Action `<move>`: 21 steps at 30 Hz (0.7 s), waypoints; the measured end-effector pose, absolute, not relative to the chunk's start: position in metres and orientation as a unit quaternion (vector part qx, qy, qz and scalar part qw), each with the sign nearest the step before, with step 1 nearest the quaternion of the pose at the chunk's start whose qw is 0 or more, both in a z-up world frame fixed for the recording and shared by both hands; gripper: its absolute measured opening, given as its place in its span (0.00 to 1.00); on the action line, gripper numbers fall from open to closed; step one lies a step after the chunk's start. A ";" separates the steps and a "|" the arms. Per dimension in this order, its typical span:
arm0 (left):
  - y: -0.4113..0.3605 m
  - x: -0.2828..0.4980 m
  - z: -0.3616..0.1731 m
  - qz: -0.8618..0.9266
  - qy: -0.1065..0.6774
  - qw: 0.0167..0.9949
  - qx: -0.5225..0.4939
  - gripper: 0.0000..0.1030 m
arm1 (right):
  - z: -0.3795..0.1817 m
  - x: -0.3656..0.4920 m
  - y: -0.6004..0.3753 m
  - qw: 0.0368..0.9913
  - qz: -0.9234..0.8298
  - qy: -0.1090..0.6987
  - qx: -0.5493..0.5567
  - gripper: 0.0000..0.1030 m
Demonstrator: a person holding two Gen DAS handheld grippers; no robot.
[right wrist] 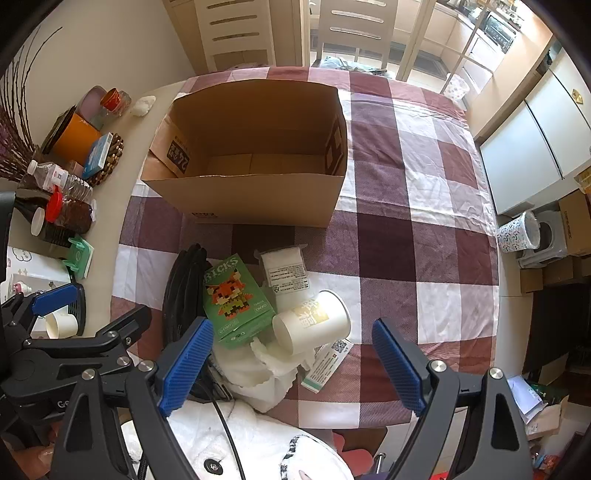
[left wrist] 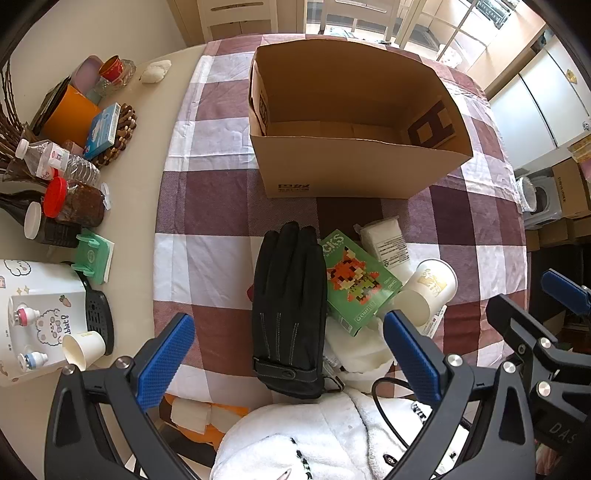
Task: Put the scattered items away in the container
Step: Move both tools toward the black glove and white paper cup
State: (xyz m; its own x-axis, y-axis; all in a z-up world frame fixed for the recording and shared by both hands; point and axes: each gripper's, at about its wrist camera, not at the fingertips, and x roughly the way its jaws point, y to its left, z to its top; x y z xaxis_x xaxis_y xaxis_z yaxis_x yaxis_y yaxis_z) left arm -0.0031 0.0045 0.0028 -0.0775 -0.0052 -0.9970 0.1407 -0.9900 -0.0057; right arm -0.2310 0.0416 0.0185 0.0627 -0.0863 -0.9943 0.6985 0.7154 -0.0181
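Several bottles (left wrist: 59, 162) and jars (left wrist: 74, 203) crowd beside the cardboard box (left wrist: 354, 170).

Wide-open right claw (right wrist: 291, 365) above tipped paper cup (right wrist: 314, 321), cardboard box (right wrist: 255, 201) beyond

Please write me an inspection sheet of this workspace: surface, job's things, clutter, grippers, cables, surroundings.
Surface: checked cloth over part of a pale table.
Job's things: open cardboard box, nothing seen inside; before it black glove, green bricks box, white packet, paper cup lying on its side.
Clutter: water bottle, red-lidded jar, orange container at the table's left edge.
Grippers: left gripper and right gripper, jaws open, holding nothing.
Cables: black cable over white garment.
Surroundings: chairs, white cabinets.
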 end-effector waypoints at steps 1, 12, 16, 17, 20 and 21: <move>0.004 -0.004 0.003 -0.732 0.050 0.050 0.678 1.00 | 0.018 -0.231 0.041 0.686 -0.285 0.623 0.246 0.88; 0.004 -0.005 0.002 -0.729 0.061 0.062 0.679 1.00 | 0.018 -0.231 0.039 0.685 -0.280 0.626 0.247 0.88; 0.003 -0.005 0.002 -0.729 0.062 0.063 0.679 1.00 | 0.019 -0.231 0.040 0.685 -0.279 0.626 0.248 0.88; 0.003 -0.004 0.002 -0.729 0.062 0.063 0.679 1.00 | 0.018 -0.231 0.040 0.684 -0.280 0.626 0.248 0.88; 0.004 -0.005 0.002 -0.728 0.063 0.064 0.679 1.00 | 0.019 -0.231 0.041 0.683 -0.279 0.627 0.250 0.88; 0.004 -0.005 0.002 -0.728 0.063 0.065 0.679 1.00 | 0.019 -0.231 0.041 0.683 -0.279 0.627 0.250 0.88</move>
State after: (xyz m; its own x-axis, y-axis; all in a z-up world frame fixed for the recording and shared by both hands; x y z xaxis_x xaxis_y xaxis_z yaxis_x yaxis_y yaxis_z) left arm -0.0046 0.0036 0.0019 -0.0685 -0.0096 -0.9976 0.1795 -0.9838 -0.0029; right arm -0.2313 0.0409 0.0188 0.0577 -0.0679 -0.9960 0.6947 0.7193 -0.0088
